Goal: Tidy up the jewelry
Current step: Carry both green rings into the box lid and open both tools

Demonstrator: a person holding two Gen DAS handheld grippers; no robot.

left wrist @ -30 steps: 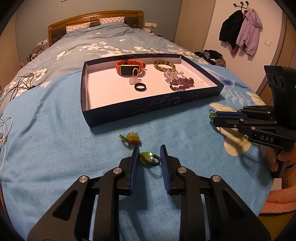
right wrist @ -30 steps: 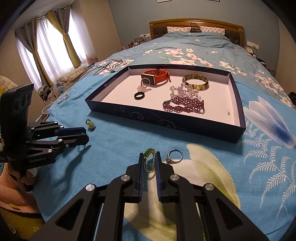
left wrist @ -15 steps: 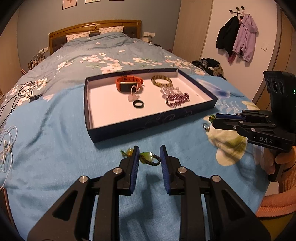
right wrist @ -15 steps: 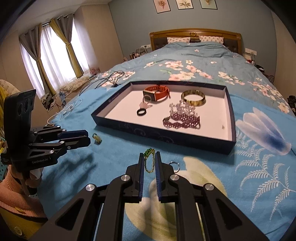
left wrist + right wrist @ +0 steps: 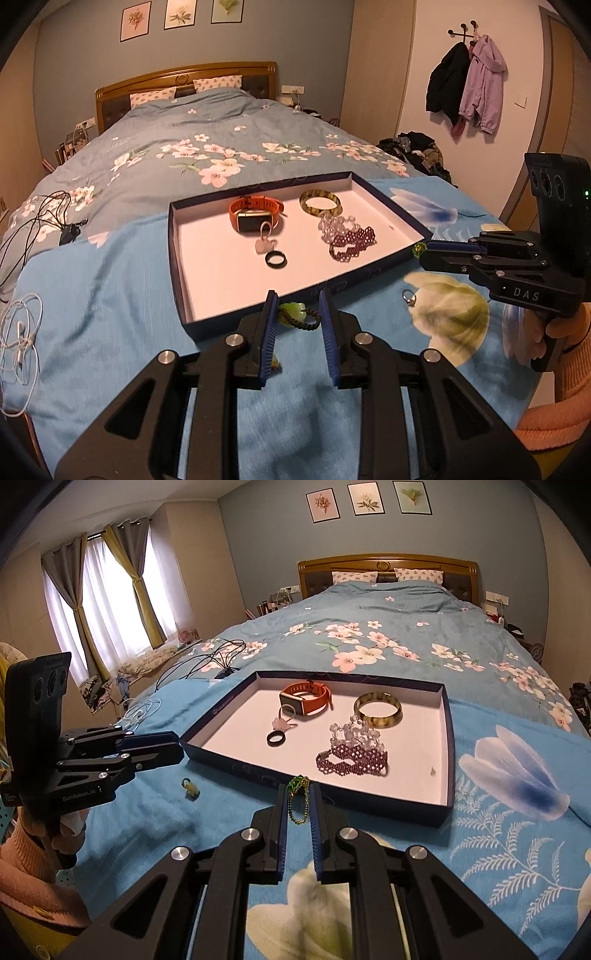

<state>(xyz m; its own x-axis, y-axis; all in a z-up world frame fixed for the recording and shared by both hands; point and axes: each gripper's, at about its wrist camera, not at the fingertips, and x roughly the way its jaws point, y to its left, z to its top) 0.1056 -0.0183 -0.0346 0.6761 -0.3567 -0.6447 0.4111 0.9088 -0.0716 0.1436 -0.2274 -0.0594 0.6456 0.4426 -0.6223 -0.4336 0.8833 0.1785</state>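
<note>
Now the left gripper (image 5: pixel 297 317) is clamped on a dark braided cord bracelet with a green pendant (image 5: pixel 300 315), held just above the near edge of the navy tray (image 5: pixel 177 266) on the bed. Meanwhile the right gripper (image 5: pixel 298 805) pinches a green bead chain (image 5: pixel 298 801) near the tray's near edge, while a small yellow-green charm (image 5: pixel 191 788) lies on the blue bedspread (image 5: pixel 229 801) beside the tray's near left corner.

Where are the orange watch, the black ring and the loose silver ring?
orange watch (image 5: pixel 300 704), right wrist view, on its screen.
black ring (image 5: pixel 276 738), right wrist view, on its near band.
silver ring (image 5: pixel 408 296), left wrist view, on its band, lying on the bedspread.
</note>
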